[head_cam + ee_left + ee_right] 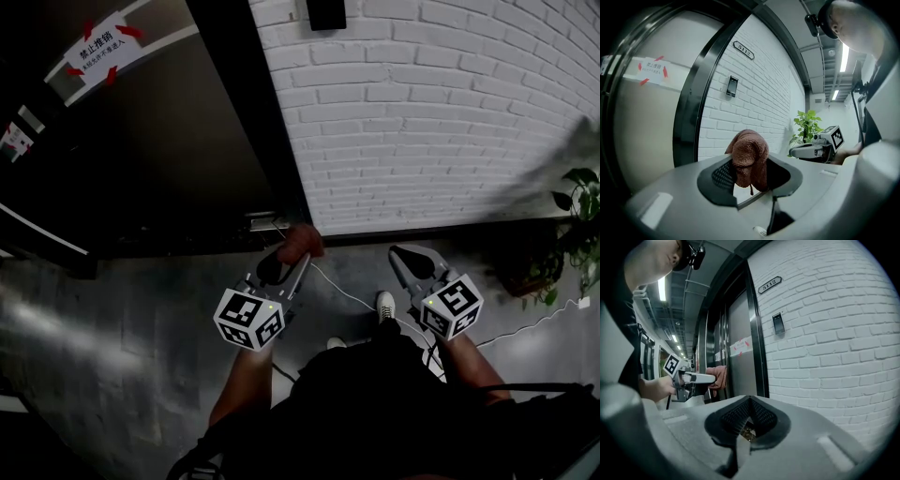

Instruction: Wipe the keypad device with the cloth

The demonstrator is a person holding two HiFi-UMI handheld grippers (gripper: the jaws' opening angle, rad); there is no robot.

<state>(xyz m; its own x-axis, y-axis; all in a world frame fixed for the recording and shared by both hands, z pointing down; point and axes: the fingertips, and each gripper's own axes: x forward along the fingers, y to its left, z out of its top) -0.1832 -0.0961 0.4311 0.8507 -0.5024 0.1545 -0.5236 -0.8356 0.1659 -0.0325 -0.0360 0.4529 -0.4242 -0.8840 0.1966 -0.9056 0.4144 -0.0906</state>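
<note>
The keypad device [325, 13] is a small black box mounted on the white brick wall, high above both grippers; it also shows in the left gripper view [732, 86] and the right gripper view [778, 323]. My left gripper [298, 255] is shut on a bunched reddish-brown cloth [302, 242], which sticks up out of its jaws [749, 157]. The cloth hangs well below the keypad, close to the black door frame. My right gripper [398, 251] is level with the left, to its right, jaws shut with nothing between them [749, 401]. Both point towards the wall.
A black door frame [253, 122] runs down left of the brick wall [422, 112], with a dark door carrying a red-arrowed sign [98, 49]. A potted plant [577, 225] stands at the right. A white cable [347, 291] lies on the grey floor by the person's shoe [385, 305].
</note>
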